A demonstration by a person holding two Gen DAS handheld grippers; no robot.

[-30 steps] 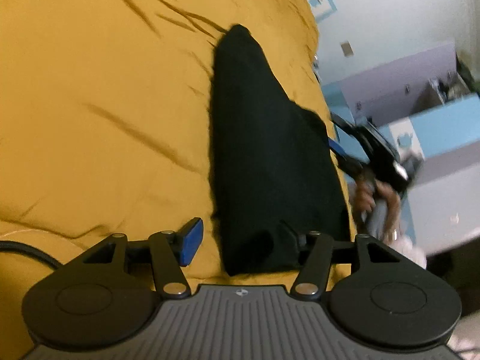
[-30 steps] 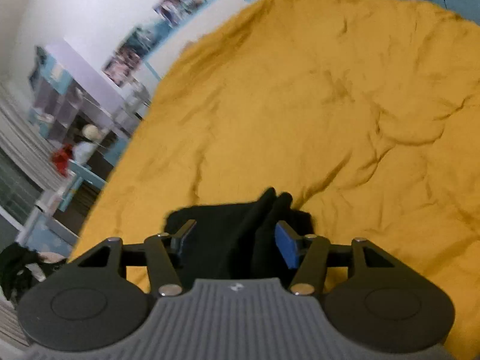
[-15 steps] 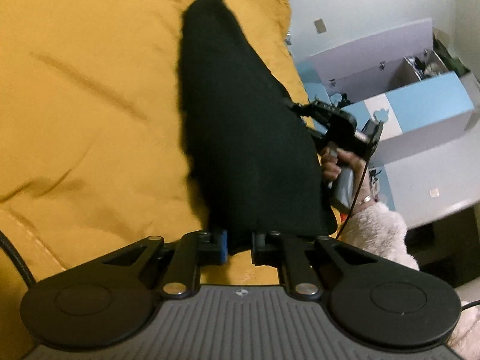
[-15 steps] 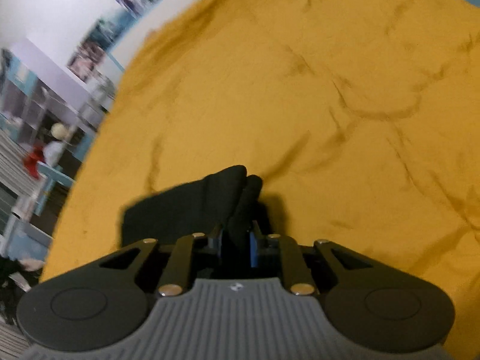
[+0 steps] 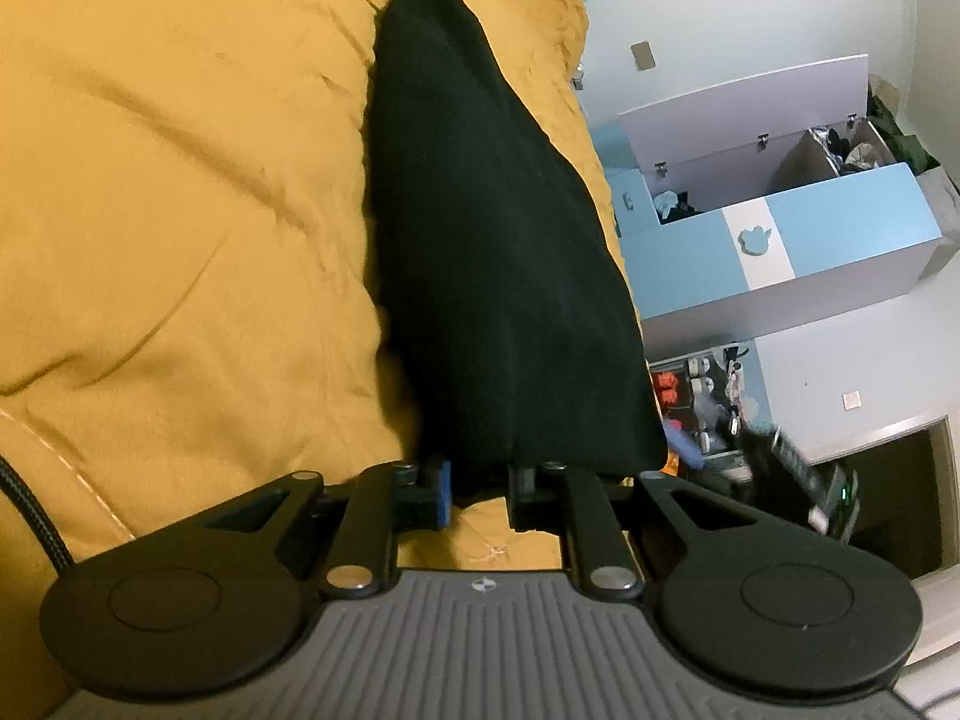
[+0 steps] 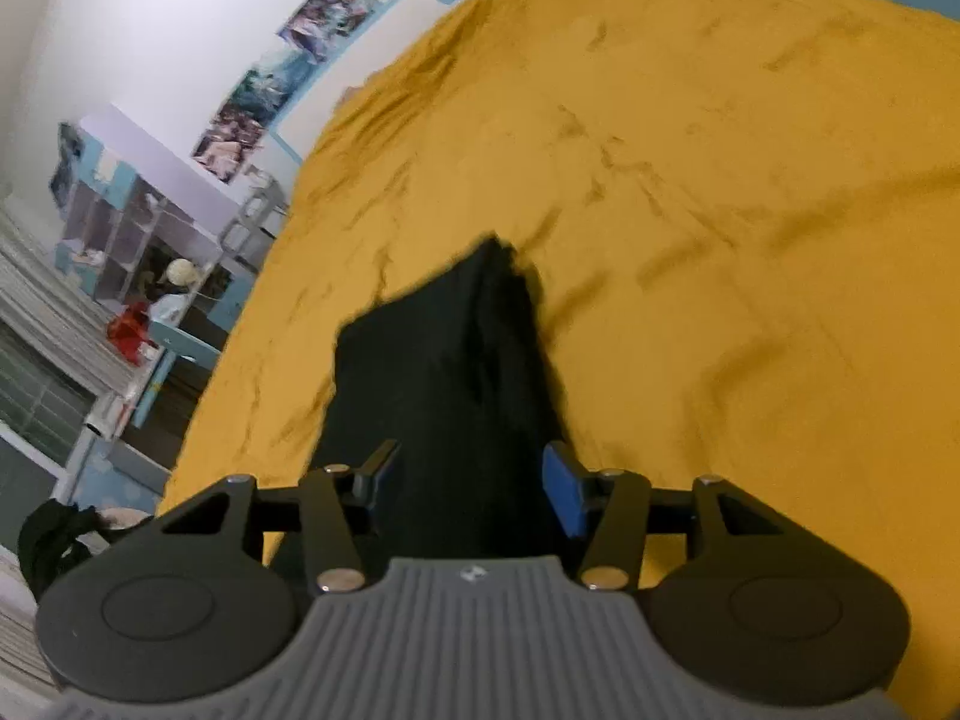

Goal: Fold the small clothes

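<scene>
in the left wrist view the left gripper (image 5: 477, 489) sits low over a yellow blanket (image 5: 180, 192), its two fingers drawn close together and pinching the near corner of a black garment (image 5: 480, 252); its jaws have just been opening a little, with the cloth between them. the garment runs away from the fingers as a long folded strip, narrowing to a rounded end far up the blanket, and its right edge lies along the side of the bed. beyond that edge stands a blue and white toy chest (image 5: 780, 228) with its lid up. in the right wrist view the right gripper (image 6: 465, 483) has its fingers spread apart, the jaws having just been opening, and the same black garment (image 6: 444, 384) lies between them without either pad visibly pressing it. the cloth reaches forward to a blunt point on the yellow blanket (image 6: 720, 210). off to the left are shelves (image 6: 138, 228) and posters (image 6: 288, 60) on a white wall.
</scene>
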